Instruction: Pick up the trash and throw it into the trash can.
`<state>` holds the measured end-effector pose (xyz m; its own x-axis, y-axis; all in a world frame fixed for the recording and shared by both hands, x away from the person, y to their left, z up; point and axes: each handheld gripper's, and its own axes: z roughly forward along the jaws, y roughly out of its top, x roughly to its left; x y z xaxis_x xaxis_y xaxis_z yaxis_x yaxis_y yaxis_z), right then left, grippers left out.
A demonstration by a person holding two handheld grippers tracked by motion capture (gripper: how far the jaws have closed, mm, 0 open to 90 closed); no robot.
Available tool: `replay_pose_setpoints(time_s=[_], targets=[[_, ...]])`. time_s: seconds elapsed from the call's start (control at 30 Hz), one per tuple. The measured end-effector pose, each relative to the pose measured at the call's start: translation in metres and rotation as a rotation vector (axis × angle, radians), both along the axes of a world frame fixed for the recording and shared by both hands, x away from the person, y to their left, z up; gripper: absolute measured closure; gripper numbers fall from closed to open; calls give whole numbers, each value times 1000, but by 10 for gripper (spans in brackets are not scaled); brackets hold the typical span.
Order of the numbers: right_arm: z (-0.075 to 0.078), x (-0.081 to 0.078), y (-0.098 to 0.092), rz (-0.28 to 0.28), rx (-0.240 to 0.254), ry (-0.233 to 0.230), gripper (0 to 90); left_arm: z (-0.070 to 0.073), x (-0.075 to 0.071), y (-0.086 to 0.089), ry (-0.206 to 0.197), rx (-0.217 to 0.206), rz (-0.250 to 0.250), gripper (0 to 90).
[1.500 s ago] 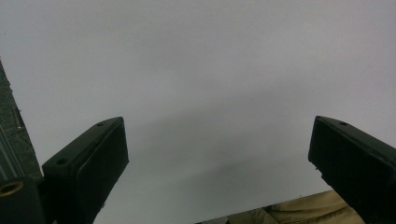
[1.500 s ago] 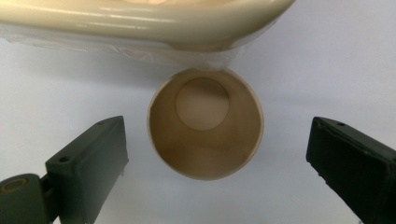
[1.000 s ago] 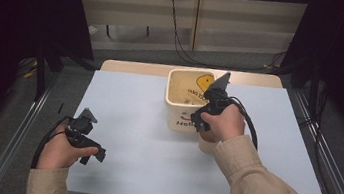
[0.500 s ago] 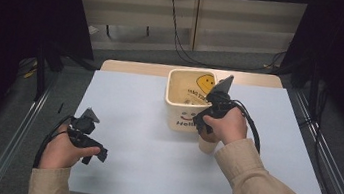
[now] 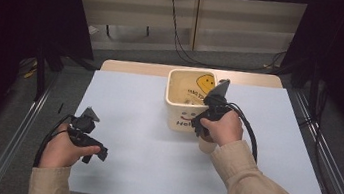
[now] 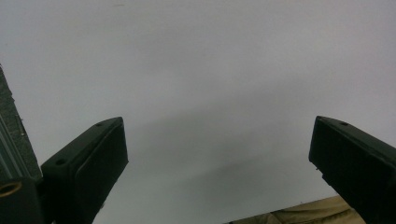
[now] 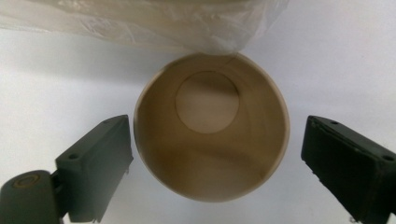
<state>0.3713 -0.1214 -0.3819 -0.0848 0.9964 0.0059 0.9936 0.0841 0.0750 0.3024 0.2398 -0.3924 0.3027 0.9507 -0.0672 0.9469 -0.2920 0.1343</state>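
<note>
Looking down along your right gripper (image 7: 212,154), you have a tan paper cup (image 7: 211,126) standing upright between its two black jaws, open mouth facing the camera and round base visible deep inside. Those jaws have just been closing in on the cup: the left one stands just beside the rim, perhaps barely touching it, while a sliver of white table (image 7: 56,84) shows between the rim and the right one, so the pads are not yet pressing and the cup is not clamped. Just beyond the cup, touching or nearly touching its far rim, hangs a crinkled clear plastic liner (image 7: 140,23) along the bottom edge of the cream bin. From the high view, your right hand (image 5: 223,129) holds that gripper (image 5: 202,124) pointing down at the near side of the cream bin (image 5: 182,116), which sits at the far middle of the white table and carries a yellow smiley face inside and dark lettering on its front wall; the cup itself is mostly hidden under your hand there, with a bit of tan showing just below your wrist. Your left hand (image 5: 63,151) rests near the table's near left edge, well apart from the bin, and your left gripper (image 6: 219,154) has its jaws spread wide over bare white tabletop with nothing between them.
</note>
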Motion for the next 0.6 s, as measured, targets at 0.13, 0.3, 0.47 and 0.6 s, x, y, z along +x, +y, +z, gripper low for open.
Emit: replay_pose_setpoints(time_s=[0.13, 0.3, 0.47, 0.6], targets=[[-1, 0, 1, -3, 2, -6, 140, 0, 0, 0, 0, 0, -10, 43], [-1, 0, 2, -8, 9, -18, 177, 0, 0, -1, -4, 4, -7, 43], [-1, 0, 3, -9, 7, -7, 187, 1, 1, 0, 2, 7, -20, 42], [0, 1, 0, -15, 7, -7, 207, 2, 1, 0, 6, 10, -21, 42]])
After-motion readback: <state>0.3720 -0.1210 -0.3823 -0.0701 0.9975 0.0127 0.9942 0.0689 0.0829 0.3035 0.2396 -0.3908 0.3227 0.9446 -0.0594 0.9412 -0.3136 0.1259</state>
